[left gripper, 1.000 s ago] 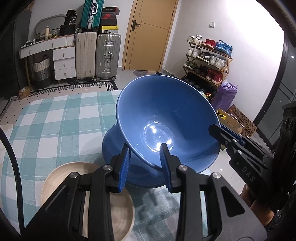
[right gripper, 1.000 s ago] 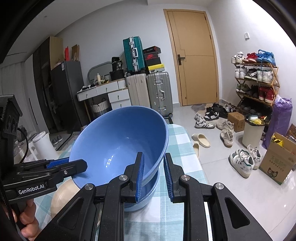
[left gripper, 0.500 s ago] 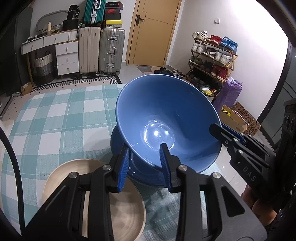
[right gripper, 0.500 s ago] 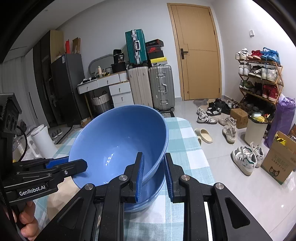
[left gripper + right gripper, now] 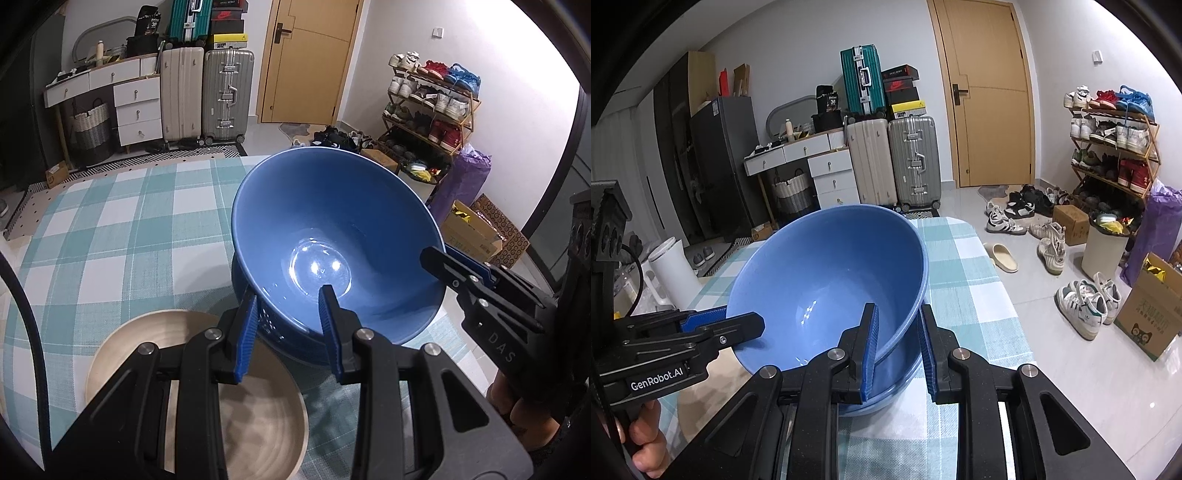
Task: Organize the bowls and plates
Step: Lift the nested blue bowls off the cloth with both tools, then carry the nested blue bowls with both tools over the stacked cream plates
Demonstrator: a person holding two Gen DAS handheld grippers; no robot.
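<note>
Left wrist view: the left gripper is clamped narrow on the near rim of a large, glossy blue ceramic bowl, 1 blue pad inside the wall and 1 outside. The bowl tilts toward the camera and sits partly down inside a second blue bowl of the same kind, whose darker wall shows below it. Whether the 2 already touch cannot be told. The right gripper enters from the right and pinches the bowl's right rim. A shallow, round, pale wooden plate lies just beside the lower bowl, toward the near edge of the table, which is covered by a teal and white checked tablecloth.

Right wrist view: the right gripper's pads straddle the rim of the upper bowl, drawn close on it. Beneath, the second bowl's rim peeks out, near the right edge of the table. The left gripper holds the opposite rim, with a hand below it.

Judging by this, the nesting of the 2 bowls is nearly done: what seems left is seating the upper bowl level, releasing both grips, and dealing with the wooden plate, which stands alone.
</note>
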